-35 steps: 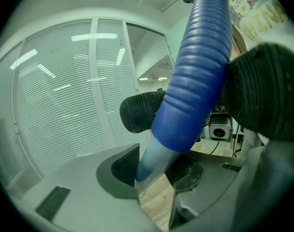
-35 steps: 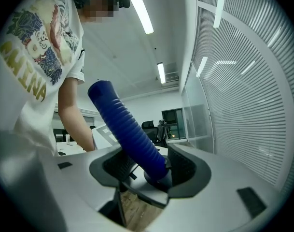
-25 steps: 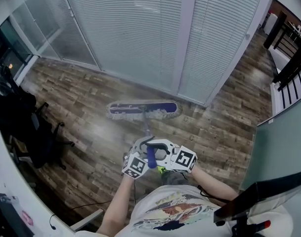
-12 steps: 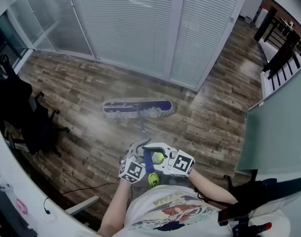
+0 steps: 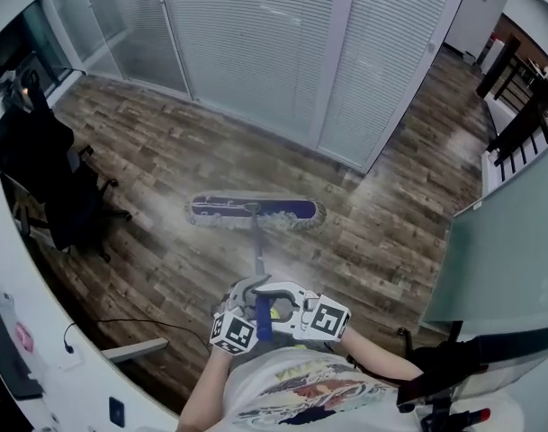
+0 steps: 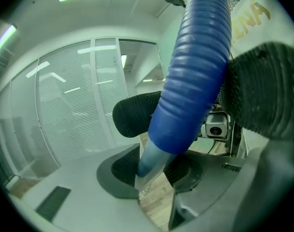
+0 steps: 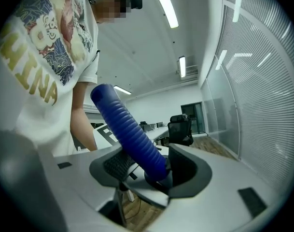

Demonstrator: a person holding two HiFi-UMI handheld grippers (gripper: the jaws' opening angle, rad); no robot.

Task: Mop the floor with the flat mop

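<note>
Wood floor (image 5: 148,151), blinds (image 5: 256,43) upper frame; 1 flat mop (image 5: 256,210), left gripper (image 6: 156,170) & right gripper (image 7: 147,170) clamp its handle (image 6: 195,81).

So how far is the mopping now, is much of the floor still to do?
Done: hard to say; the floor beside the mop head shows a pale sheen that may be wet or only glare. In hand: left gripper and right gripper are both shut on the mop handle, the head lying flat on the boards. Left: probably most of it; the boards by the office chair show no such sheen.
</note>
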